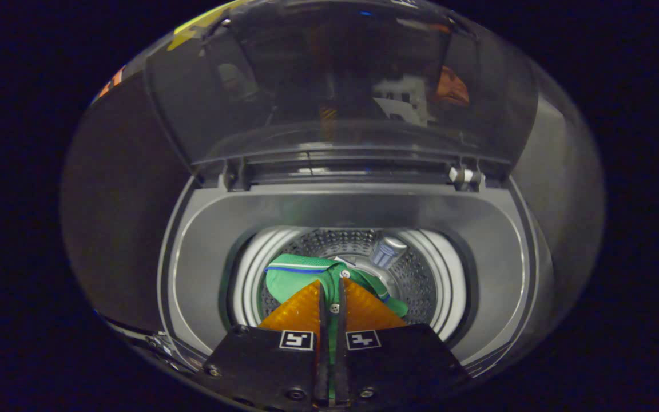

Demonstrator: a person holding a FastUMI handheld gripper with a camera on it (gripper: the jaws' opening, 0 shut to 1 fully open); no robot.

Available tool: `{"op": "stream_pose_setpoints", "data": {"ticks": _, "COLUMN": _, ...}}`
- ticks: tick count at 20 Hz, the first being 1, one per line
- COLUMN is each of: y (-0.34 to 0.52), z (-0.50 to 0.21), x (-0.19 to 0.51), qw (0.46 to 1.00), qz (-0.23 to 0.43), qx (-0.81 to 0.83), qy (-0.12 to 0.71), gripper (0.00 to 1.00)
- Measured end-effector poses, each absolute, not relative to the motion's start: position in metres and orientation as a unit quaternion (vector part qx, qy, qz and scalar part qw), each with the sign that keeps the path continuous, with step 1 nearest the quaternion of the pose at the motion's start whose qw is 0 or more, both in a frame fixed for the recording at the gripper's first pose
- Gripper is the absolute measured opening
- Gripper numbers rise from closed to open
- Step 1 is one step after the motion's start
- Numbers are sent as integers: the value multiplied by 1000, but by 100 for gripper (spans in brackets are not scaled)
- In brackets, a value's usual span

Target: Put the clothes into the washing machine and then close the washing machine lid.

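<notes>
So the gripper (329,297) is parked right over the mouth of the top-load washing machine (203,252), fingers pointing down into the drum (415,280). The two orange fingers (298,312) are nearly together with just a thin slit between them, and a strip of the green polo shirt (295,277) with its button placket runs through that slit, so it looks like they're pinching the fabric. The rest of the shirt hangs just beyond the fingertips, inside the drum, collar bunched up towards the far side.

Probably the step here is the drop. Best way to do it: the person should lower a bit more so the shirt sits well below the white drum ring (246,274), then open wide and lift straight up, so nothing drapes over the rim or snags on a finger. Worth a check that no sleeve trails out.

The glass lid (341,86) stands up open at the back, hinges (465,175) behind the opening, so closing comes after.
</notes>
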State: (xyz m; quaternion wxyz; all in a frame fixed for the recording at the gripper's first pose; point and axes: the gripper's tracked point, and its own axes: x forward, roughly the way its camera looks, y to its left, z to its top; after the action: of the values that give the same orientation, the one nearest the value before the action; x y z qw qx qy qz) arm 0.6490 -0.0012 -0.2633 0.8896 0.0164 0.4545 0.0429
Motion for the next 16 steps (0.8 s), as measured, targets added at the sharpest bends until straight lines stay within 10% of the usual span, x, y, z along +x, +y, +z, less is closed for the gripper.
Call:
{"op": "stream_pose_setpoints", "data": {"ticks": 13, "y": -20, "z": -298, "x": 617, "qw": 849, "qz": -11, "qx": 62, "qy": 525, "gripper": 14}}
{"op": "stream_pose_setpoints", "data": {"ticks": 16, "y": -13, "z": -287, "x": 618, "qw": 859, "qz": -2, "qx": 56, "qy": 509, "gripper": 28}}
